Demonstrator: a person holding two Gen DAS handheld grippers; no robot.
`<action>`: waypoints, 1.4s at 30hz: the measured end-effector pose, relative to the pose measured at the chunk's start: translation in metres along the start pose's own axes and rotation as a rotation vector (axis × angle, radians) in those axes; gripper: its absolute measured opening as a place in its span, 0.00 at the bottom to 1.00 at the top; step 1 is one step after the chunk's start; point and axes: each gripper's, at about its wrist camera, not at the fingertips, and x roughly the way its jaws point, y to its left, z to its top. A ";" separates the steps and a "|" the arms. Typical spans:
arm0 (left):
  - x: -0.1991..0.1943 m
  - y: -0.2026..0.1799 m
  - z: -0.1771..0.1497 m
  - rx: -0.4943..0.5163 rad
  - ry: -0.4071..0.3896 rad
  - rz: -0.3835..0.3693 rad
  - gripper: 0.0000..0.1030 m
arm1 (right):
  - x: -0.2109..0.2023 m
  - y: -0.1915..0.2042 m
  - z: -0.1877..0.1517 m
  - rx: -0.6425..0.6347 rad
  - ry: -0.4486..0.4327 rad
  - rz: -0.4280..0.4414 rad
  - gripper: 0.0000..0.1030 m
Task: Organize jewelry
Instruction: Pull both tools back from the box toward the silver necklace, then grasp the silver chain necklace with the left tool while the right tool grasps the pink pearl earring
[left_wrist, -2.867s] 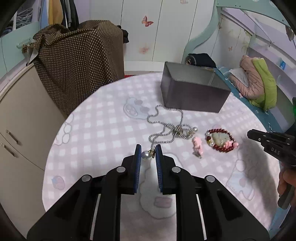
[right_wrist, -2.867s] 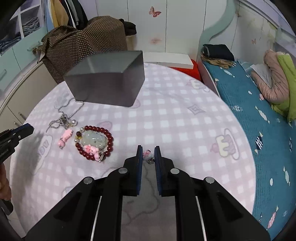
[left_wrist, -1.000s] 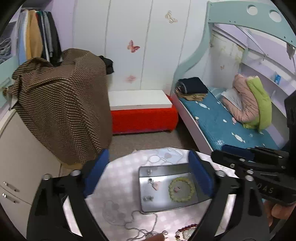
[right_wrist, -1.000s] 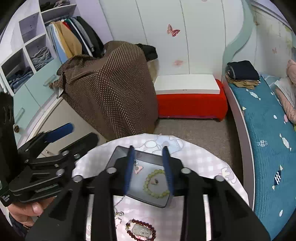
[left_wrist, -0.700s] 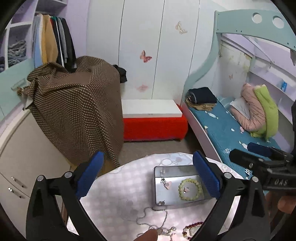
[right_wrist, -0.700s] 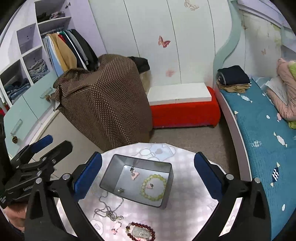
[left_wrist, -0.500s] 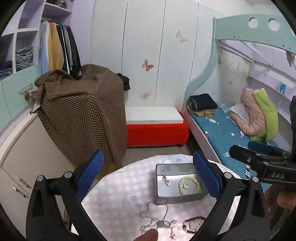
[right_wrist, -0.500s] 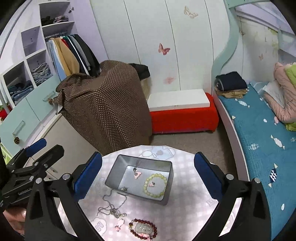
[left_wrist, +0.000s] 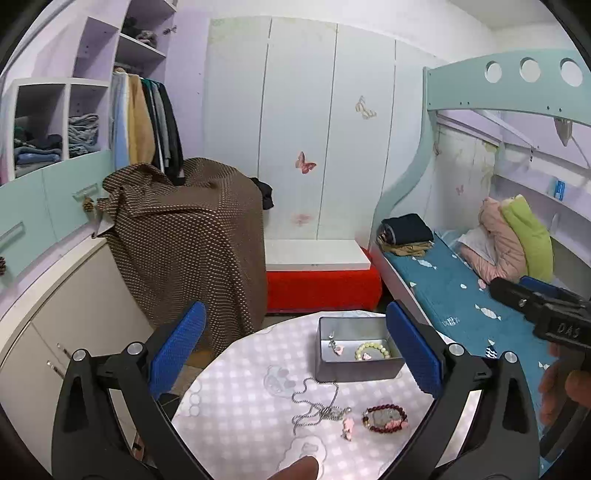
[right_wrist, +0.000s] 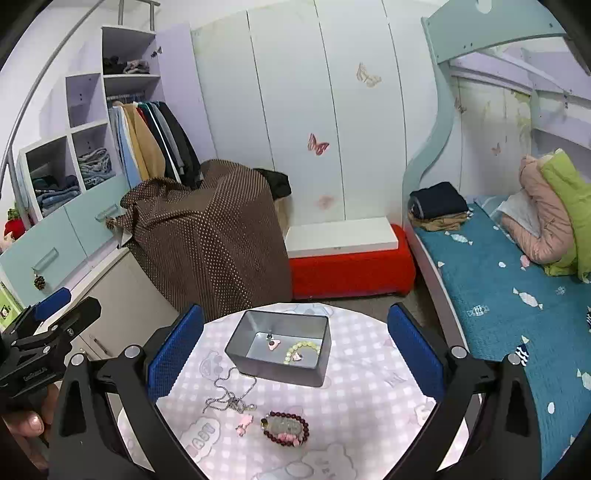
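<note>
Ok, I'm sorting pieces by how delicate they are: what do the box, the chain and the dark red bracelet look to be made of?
The box looks like metal with a dull grey satin finish; its inner floor reflects light. The chain looks like silvery metal, made of fine links or beads that glint. The bracelet is glossy dark red round beads around a pale grey-green stone-like centre; whether glass, stone or plastic, I cannot tell.

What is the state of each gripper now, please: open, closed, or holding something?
Left gripper: open wide, holding nothing.
Right gripper: open wide, holding nothing.
</note>
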 end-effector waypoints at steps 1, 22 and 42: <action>-0.005 0.001 -0.002 -0.001 -0.004 0.007 0.95 | -0.003 0.000 -0.001 0.001 -0.005 -0.004 0.93; -0.025 0.012 -0.071 0.035 0.054 0.046 0.95 | -0.039 0.013 -0.044 -0.041 -0.021 -0.072 0.93; 0.147 -0.020 -0.155 0.158 0.375 -0.015 0.95 | 0.014 -0.018 -0.092 0.001 0.192 -0.085 0.93</action>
